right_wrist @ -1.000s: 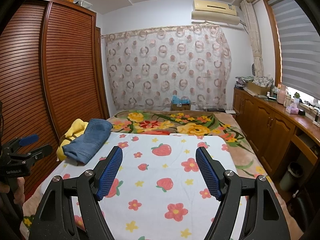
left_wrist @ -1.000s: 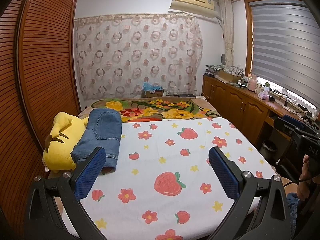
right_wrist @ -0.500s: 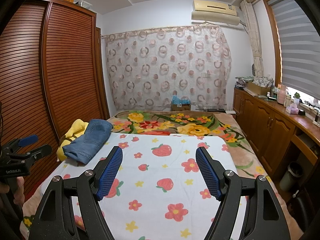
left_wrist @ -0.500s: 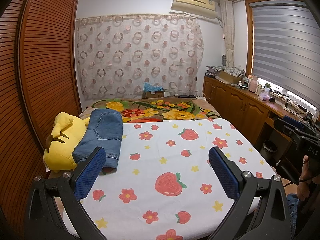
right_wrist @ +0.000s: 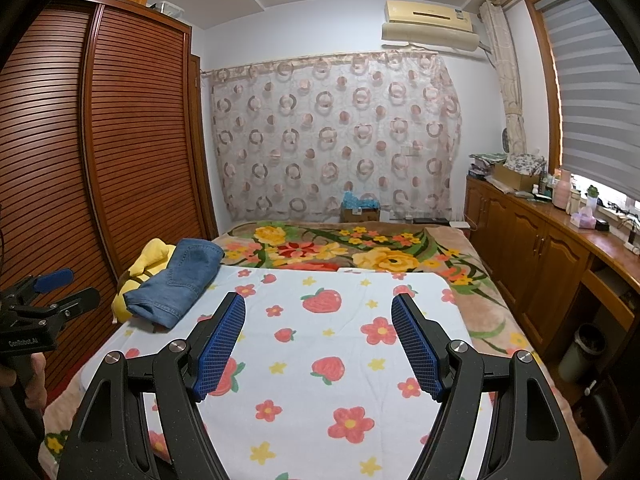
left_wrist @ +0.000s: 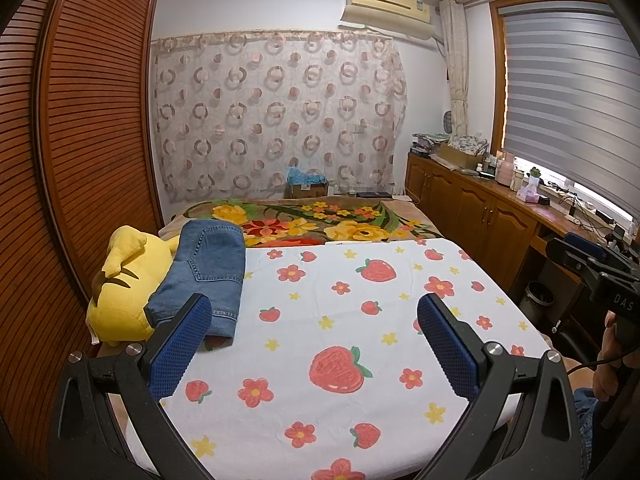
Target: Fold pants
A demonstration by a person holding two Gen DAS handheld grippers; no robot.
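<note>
Folded blue denim pants (left_wrist: 204,276) lie at the bed's left side, leaning on a yellow plush toy (left_wrist: 124,284); they also show in the right wrist view (right_wrist: 180,280). My left gripper (left_wrist: 314,336) is open and empty, held above the white strawberry-print sheet (left_wrist: 340,320), its left finger just in front of the pants' near end. My right gripper (right_wrist: 318,344) is open and empty above the same sheet (right_wrist: 332,352), right of the pants and apart from them. Each gripper shows at the edge of the other's view.
A brown slatted wardrobe (left_wrist: 80,160) runs along the left. A floral blanket (left_wrist: 316,224) covers the far part of the bed. A wooden cabinet (left_wrist: 472,216) with clutter on top stands on the right, a bin (right_wrist: 580,352) beside it. A patterned curtain (left_wrist: 276,120) hangs behind.
</note>
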